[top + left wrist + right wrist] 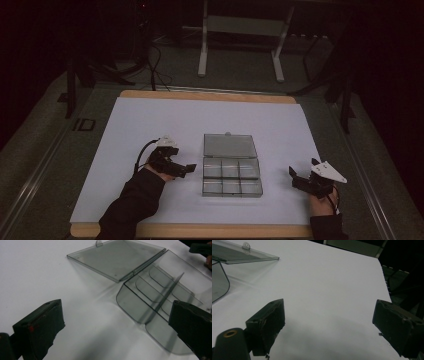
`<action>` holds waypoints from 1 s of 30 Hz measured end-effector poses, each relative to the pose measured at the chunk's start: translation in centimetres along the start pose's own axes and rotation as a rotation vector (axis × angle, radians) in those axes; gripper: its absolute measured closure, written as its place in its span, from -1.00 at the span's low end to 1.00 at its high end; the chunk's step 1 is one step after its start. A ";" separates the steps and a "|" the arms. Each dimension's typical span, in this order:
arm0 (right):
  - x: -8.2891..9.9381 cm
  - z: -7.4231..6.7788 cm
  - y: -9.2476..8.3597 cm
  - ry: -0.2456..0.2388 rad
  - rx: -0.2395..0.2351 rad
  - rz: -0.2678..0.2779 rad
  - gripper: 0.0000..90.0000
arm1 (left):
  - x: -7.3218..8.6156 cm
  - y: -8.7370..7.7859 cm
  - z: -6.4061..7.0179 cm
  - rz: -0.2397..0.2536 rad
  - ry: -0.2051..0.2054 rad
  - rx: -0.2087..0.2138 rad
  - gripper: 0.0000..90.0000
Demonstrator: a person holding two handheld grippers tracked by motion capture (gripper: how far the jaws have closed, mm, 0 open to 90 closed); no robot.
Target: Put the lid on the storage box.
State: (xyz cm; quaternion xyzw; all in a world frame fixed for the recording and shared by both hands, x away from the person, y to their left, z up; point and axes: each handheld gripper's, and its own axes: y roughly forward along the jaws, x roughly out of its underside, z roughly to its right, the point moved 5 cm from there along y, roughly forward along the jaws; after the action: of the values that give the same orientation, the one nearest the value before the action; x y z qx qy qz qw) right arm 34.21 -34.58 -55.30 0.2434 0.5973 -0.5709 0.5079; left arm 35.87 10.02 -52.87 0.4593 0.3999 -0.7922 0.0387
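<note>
We see a dim room: grey floor (240, 70), white frame legs (203, 55), and a white-topped table (150, 120).

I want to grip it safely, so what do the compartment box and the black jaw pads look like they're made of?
The compartment box looks like rigid, smoke-tinted clear plastic: you see the white table through its glossy lid and dividers. The pads on the left hand-held gripper look like matte black rubber or foam, judging by their dull, rough, chipped edges, though that is uncertain.

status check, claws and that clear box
Left claw open, beside the clear compartment box. Right claw open, apart from box. Lid open flat, compartments look empty. Nothing in the way.
</note>
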 end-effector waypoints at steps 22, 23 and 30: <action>0.0 0.0 0.0 0.003 -0.004 -0.002 -0.72 | -4.6 4.6 -0.2 -0.014 -0.036 -0.023 -0.95; 0.0 0.0 0.0 0.002 -0.004 -0.002 -0.72 | -4.9 4.9 -0.3 -0.011 -0.045 -0.023 -0.95; 0.0 -0.1 0.1 -0.001 -0.003 -0.005 -0.71 | -5.6 6.4 -0.5 -0.026 -0.113 -0.030 -0.85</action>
State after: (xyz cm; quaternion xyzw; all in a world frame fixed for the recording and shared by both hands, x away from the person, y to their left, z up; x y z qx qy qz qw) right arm 34.24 -34.52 -55.36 0.2409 0.5985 -0.5713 0.5074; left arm 42.22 4.31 -52.63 0.4081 0.4147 -0.8112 0.0579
